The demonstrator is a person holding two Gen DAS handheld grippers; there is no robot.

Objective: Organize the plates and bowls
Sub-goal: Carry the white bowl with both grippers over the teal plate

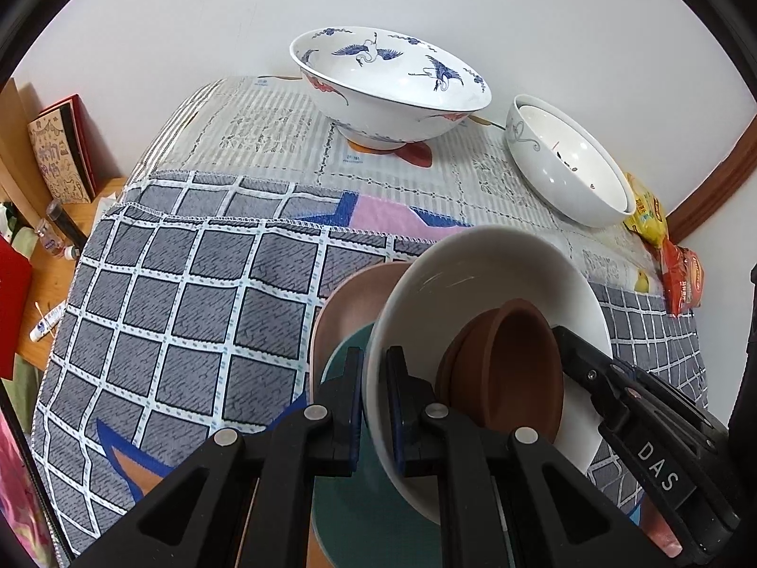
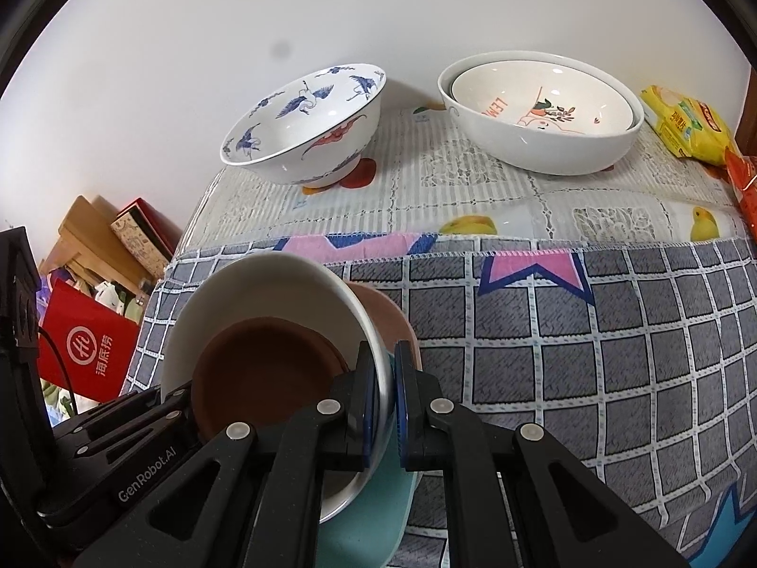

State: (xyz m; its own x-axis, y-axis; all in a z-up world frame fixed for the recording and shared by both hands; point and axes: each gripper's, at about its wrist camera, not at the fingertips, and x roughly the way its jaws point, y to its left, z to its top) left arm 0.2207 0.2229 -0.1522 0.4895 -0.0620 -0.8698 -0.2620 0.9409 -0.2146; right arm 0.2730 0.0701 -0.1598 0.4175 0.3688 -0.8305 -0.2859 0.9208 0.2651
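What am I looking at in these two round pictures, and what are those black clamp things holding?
No robot here: a person carries a hand-held claw in each hand, each with a fisheye camera looking along its fingers. One picture is from the left claw, the other from the right claw. Both are clamped on opposite rim edges of one white bowl with brown dishes inside, above a teal plate and a pink plate. Behind, on the cloth-covered table, stand a crane-painted bowl, nested white bowls and snack packets.
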